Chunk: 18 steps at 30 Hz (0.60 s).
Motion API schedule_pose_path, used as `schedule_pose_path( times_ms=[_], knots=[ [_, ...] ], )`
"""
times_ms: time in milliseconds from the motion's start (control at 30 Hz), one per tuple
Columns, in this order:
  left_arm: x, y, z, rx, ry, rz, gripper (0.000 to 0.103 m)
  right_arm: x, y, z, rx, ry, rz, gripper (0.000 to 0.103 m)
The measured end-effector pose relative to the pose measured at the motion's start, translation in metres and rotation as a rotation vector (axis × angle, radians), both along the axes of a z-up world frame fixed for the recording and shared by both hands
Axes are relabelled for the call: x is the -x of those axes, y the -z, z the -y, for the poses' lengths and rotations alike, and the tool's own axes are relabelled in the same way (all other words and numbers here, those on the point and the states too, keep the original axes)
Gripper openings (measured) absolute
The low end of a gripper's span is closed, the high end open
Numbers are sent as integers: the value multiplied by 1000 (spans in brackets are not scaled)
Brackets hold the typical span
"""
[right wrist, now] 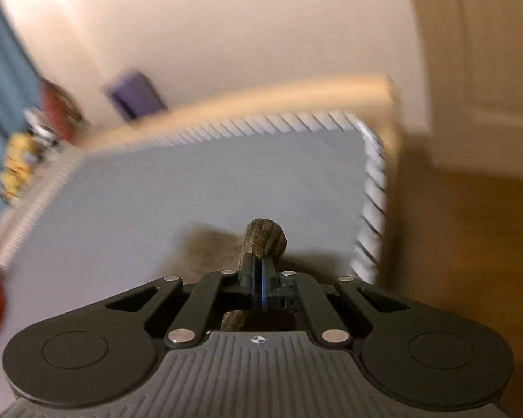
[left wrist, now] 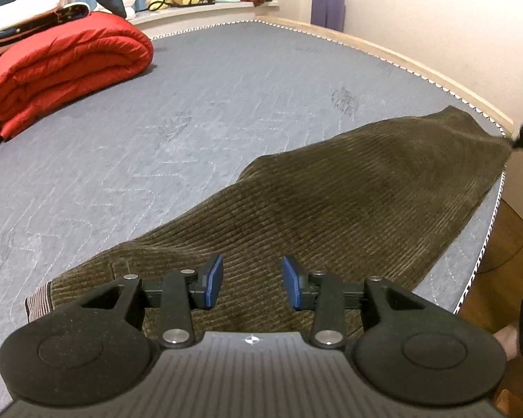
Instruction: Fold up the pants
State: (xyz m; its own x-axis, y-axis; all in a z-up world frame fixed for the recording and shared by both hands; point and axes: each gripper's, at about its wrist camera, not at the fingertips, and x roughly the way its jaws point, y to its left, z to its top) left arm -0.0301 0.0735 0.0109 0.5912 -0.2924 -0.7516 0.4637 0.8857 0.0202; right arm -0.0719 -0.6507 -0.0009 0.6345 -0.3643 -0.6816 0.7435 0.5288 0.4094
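Your right wrist view is smeared by motion: the plush toys [right wrist: 17, 163] by the mattress's [right wrist: 191, 188] far left corner are only colour streaks, and the purple object [right wrist: 136, 94] against the wall has no clear outline. There the pants [right wrist: 265, 238] show only as a small bunched tuft past the pads; the rest lies hidden under the right gripper [right wrist: 261, 278]. In your left wrist view, the left gripper [left wrist: 252, 282] body covers the pants' near end, and the right gripper is cut off by the right edge.

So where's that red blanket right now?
In the left wrist view, the red blanket lies folded at the far left of the bed, beneath white bedding, well away from the pants.
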Motion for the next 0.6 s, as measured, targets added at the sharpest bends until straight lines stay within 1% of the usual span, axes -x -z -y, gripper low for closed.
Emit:
schedule_pose_path(
  times_ms=[33, 67, 100, 133, 167, 200, 233, 300, 367, 400, 533, 600],
  knots=[
    [0, 1, 0, -4, -6, -5, 42, 3, 13, 5, -46, 32, -23, 4],
    [0, 2, -1, -7, -12, -8, 42, 6, 25, 11, -100, 64, -40, 8],
    [0, 3, -4, -9, -20, -11, 42, 8, 33, 15, -127, 79, -45, 8],
    [-1, 4, -8, -10, -32, -14, 42, 8, 37, 17, -121, 88, -42, 11],
    [-1, 5, -13, -8, -48, -18, 42, 3, 39, 18, -120, 70, -25, 26],
    [-3, 6, -20, -3, -67, -24, 43, -3, 40, 21, -133, 23, -2, 39],
    [-4, 6, -28, 6, -92, -32, 44, -12, 41, 23, -136, -11, 12, 58],
    [-8, 8, -47, 27, -154, -50, 44, -20, 44, 21, -108, -30, -6, 59],
    [-13, 9, -70, 49, -225, -65, 46, -24, 50, 22, -111, -28, -33, 57],
    [-15, 11, -85, 60, -276, -73, 47, -25, 55, 23, -119, -18, -39, 56],
    [-17, 20, -140, 90, -454, -111, 49, -28, 57, 18, -88, 5, -86, 46],
    [-15, 25, -161, 114, -520, -132, 50, -30, 55, 16, -80, 18, -90, 38]
  ],
)
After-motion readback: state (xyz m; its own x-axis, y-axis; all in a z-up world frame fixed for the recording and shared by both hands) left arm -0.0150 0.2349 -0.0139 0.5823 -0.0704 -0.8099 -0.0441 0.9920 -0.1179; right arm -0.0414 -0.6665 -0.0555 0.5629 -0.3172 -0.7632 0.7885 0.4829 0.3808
